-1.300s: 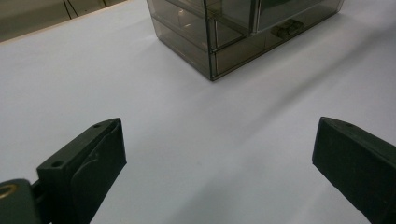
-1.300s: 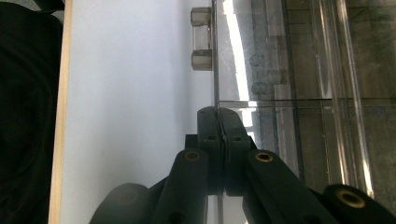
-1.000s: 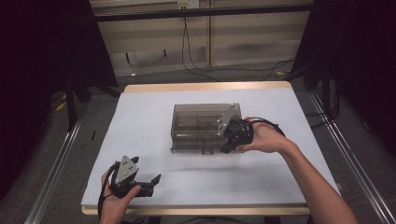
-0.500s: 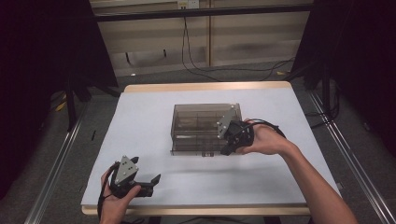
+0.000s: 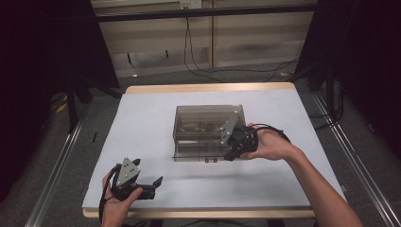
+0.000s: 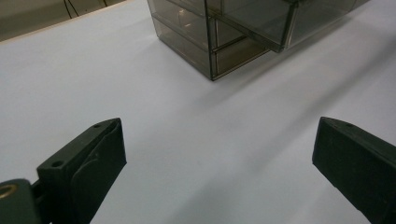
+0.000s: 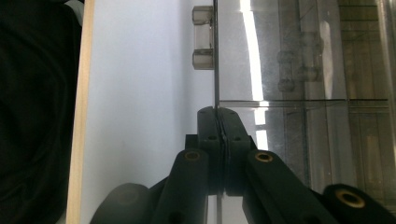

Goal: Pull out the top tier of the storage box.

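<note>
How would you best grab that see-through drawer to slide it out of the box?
Pinch the drawer by the edge of its thin front panel, coming from the person's side of the box. The panel is a flat, narrow sheet standing clear of the box, so two fingers fit either side, as the right gripper shows. The small handle looks harder to pinch.

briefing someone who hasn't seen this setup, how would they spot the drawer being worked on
Start at the white table; in its middle stands a smoky clear plastic drawer box. The drawer in question is on the box's near face, at the right gripper, whose jaws are shut on the drawer's thin front panel. It juts out, while its neighbours sit flush.
</note>
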A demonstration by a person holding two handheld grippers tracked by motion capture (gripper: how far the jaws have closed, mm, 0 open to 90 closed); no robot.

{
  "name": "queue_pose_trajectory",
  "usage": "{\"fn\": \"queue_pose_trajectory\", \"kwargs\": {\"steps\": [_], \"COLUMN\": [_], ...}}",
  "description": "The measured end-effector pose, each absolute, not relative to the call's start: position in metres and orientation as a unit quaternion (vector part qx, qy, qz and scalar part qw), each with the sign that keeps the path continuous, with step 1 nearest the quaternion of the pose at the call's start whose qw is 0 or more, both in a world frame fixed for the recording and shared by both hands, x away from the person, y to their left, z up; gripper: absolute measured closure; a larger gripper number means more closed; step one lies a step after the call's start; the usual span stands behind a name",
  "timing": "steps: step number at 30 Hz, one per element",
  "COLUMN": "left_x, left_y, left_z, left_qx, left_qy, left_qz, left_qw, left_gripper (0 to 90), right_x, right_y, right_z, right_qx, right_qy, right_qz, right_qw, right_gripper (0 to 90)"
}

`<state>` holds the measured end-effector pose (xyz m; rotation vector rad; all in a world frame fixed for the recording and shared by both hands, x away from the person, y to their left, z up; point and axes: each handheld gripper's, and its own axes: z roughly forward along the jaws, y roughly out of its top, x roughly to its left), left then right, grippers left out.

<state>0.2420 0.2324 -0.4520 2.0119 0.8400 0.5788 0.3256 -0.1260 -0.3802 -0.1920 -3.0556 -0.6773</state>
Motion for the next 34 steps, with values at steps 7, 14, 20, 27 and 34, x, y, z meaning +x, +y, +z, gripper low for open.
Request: {"fn": "queue_pose_trajectory", "kwargs": {"steps": [7,14,20,27,34], "left_x": [0.242,0.242,0.242,0.241,0.242], "left_y": [0.232,0.232,0.232,0.233,0.232], "left_z": [-0.452,-0.452,-0.452,-0.451,-0.451], "left_qx": [0.807,0.807,0.805,0.805,0.808], "left_qy": [0.336,0.336,0.337,0.336,0.334], "left_qz": [0.232,0.232,0.232,0.233,0.233], "left_qw": [0.427,0.426,0.429,0.429,0.426], "left_gripper": [2.7,2.7,2.7,2.7,2.7], "right_x": [0.32,0.318,0.315,0.29,0.25], "right_y": [-0.125,-0.127,-0.137,-0.168,-0.206], "right_z": [-0.381,-0.385,-0.384,-0.377,-0.392], "right_qx": [-0.056,-0.073,-0.092,-0.175,-0.263], "right_qy": [-0.975,-0.971,-0.957,-0.88,-0.807], "right_qz": [-0.216,-0.227,-0.273,-0.433,-0.51], "right_qw": [0.002,0.002,-0.022,-0.082,-0.142], "right_gripper": [89.2,88.3,76.1,45.3,31.7]}}
